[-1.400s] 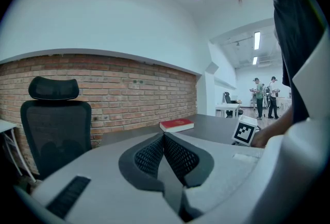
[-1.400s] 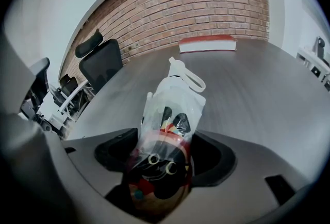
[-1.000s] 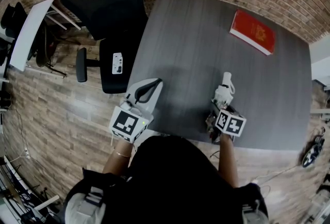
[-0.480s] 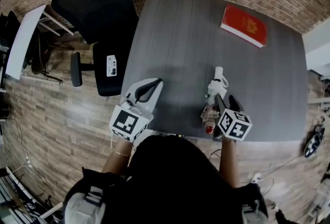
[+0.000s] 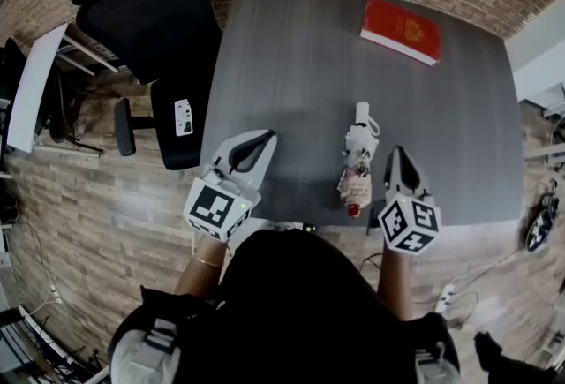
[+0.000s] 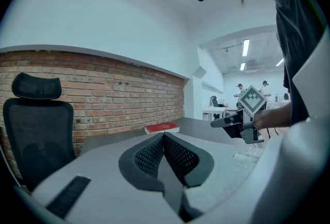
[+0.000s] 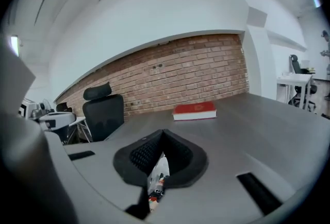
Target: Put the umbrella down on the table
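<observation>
Grey table, folded umbrella between left gripper and right gripper.

The umbrella lies on the table near its front edge, a book far behind.

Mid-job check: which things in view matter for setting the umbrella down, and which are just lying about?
Job:
- folded white-and-red patterned umbrella, lying on the dark grey table
- right hand-held gripper, shut, beside the umbrella, not touching it

Lying about:
- red hardcover book
- black office chair
- left hand-held gripper, shut, empty
</observation>
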### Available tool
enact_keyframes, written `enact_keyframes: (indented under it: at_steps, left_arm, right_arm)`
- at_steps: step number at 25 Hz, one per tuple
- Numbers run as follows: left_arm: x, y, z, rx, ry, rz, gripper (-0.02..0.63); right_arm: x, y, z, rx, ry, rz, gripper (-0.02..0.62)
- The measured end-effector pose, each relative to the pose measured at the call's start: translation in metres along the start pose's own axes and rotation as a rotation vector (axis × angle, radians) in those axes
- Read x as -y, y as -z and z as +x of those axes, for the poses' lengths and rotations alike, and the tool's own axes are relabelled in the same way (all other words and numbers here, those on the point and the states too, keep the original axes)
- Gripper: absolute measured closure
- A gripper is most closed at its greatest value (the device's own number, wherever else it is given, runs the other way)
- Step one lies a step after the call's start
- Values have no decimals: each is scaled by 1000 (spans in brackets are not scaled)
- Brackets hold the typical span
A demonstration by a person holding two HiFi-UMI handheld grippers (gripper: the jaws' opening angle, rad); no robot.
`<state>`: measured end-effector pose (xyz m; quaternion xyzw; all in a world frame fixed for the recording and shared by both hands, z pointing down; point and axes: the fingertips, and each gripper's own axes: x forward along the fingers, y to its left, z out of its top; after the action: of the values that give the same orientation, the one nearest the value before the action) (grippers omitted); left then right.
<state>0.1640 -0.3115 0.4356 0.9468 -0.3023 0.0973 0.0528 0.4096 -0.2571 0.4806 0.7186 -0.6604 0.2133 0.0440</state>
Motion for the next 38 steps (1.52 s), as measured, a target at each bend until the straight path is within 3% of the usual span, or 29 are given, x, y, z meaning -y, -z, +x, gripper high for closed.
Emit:
enact_keyframes:
  at_steps: [5,9,16,38]
  left_arm:
    - [10,-3,-4,4,9,12,611]
    - [19,-2,-8,-2,18,24,611]
    - [27,-4,-13,-3,33,32,611]
    - [31,3,-22,-12,33,29,611]
  right_arm:
    - [-6,-18,-24,71,-26,-20,598]
    - [-20,-32,-42,147,-111,-2,598]
    - [-34,-44,-61,198,-158,-34,598]
    - [-31,-33,-69,165,-155,46,598]
